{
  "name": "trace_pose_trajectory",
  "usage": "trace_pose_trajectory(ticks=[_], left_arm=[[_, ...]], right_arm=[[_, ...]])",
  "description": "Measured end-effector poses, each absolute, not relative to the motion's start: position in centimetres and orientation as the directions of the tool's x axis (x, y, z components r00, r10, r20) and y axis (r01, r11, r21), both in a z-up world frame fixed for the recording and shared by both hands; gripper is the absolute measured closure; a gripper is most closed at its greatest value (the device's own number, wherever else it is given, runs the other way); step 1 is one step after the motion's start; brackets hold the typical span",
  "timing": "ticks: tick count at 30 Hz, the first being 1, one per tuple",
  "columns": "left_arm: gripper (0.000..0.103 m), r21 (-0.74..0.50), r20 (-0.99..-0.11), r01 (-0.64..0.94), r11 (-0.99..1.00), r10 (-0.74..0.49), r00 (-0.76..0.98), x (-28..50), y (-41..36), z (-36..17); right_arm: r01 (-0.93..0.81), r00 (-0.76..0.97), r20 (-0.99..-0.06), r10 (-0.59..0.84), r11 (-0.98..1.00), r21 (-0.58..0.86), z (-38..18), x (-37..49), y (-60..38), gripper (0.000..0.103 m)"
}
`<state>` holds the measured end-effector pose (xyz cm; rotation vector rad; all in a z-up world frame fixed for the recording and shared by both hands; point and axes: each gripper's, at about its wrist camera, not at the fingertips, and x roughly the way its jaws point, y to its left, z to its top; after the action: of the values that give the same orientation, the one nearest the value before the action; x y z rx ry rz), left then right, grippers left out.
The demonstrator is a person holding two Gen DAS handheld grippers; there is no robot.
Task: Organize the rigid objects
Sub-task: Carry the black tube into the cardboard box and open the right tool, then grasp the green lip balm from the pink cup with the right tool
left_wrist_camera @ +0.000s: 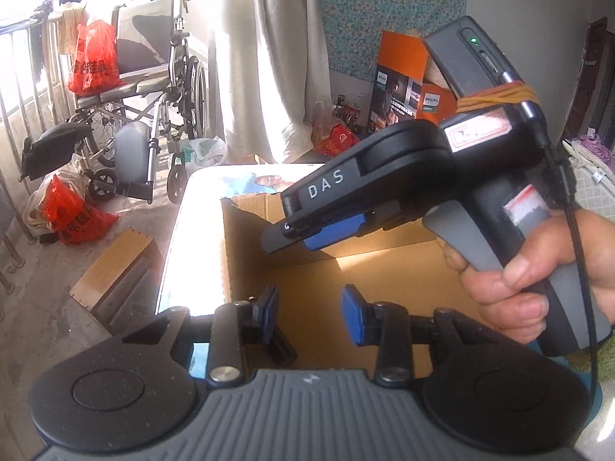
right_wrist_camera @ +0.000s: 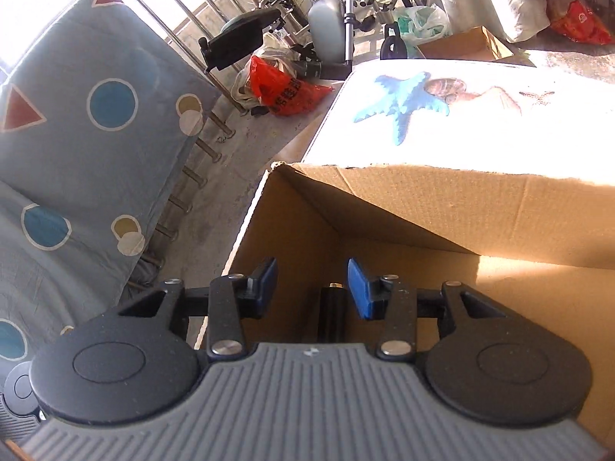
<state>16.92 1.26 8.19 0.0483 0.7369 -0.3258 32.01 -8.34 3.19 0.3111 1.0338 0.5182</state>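
An open cardboard box [left_wrist_camera: 315, 269] stands on a table covered with a seashell-print cloth [right_wrist_camera: 461, 115]. My left gripper [left_wrist_camera: 311, 309] hangs over the box's near edge, jaws apart, nothing between the blue pads [left_wrist_camera: 353, 319]. A black cylindrical piece [left_wrist_camera: 282, 349] lies just beneath its left finger. In the left wrist view a hand holds my right gripper [left_wrist_camera: 292, 236] over the box from the right. In its own view the right gripper [right_wrist_camera: 313, 280] is open above the box's corner. A black cylinder with a metal tip [right_wrist_camera: 332, 311] lies below it inside the box, untouched by the pads.
A wheelchair [left_wrist_camera: 153, 96] and red plastic bags [left_wrist_camera: 92, 57] stand on the floor to the left beside a railing. A wooden board [left_wrist_camera: 115, 269] lies by the table. A Philips carton [left_wrist_camera: 403, 88] stands behind. A patterned sheet [right_wrist_camera: 77, 134] hangs at the left.
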Motion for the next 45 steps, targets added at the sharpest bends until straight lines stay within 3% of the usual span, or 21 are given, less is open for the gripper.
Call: trace_pose_trajectory(ticks=[3,6,9,13,17,22,29,40,45], left_arm=[[0.065,-0.102,-0.620,0.356,0.929,-0.339,0.708,13.8,1.2,9.5],[0.057,-0.119,-0.573,0.434,0.893,-0.418,0.705,10.2,0.5,9.9],[0.056,-0.140,-0.573,0.519,0.843,-0.497,0.651,7.2,-1.2,8.6],[0.056,-0.177,-0.620,0.601,0.780,-0.562,0.547,5.0,-4.2,4.8],[0.062,-0.112,-0.690,0.651,0.750,-0.530,0.493,4.1,-8.1,0.8],[0.072,-0.031,-0.750,0.663,0.748,-0.456,0.479,4.8,-11.0,-2.4],[0.083,0.034,-0.778,0.664,0.747,-0.397,0.487,5.3,-12.6,-4.1],[0.087,0.069,-0.745,0.669,0.740,-0.407,0.528,5.1,-13.0,-3.8],[0.087,0.059,-0.702,0.671,0.739,-0.447,0.555,4.0,-12.1,-2.1]], right_arm=[[-0.279,0.450,-0.674,0.586,0.809,0.518,6.6,27.8,-11.4,0.063],[-0.318,0.514,-0.596,0.617,0.782,0.535,10.4,20.8,-15.7,0.063],[-0.327,0.575,-0.553,0.603,0.789,0.520,11.6,13.8,-19.6,0.063],[-0.248,0.639,-0.574,0.511,0.844,0.476,8.7,6.6,-23.2,0.063],[-0.100,0.644,-0.614,0.456,0.846,0.523,2.3,2.1,-24.9,0.064],[0.039,0.638,-0.653,0.408,0.830,0.556,-3.3,0.3,-24.8,0.066],[0.061,0.642,-0.667,0.379,0.841,0.537,-5.2,2.8,-22.9,0.067],[0.030,0.645,-0.665,0.378,0.856,0.516,-6.1,4.3,-22.2,0.083],[-0.006,0.685,-0.638,0.352,0.878,0.478,-3.8,3.0,-21.4,0.084]])
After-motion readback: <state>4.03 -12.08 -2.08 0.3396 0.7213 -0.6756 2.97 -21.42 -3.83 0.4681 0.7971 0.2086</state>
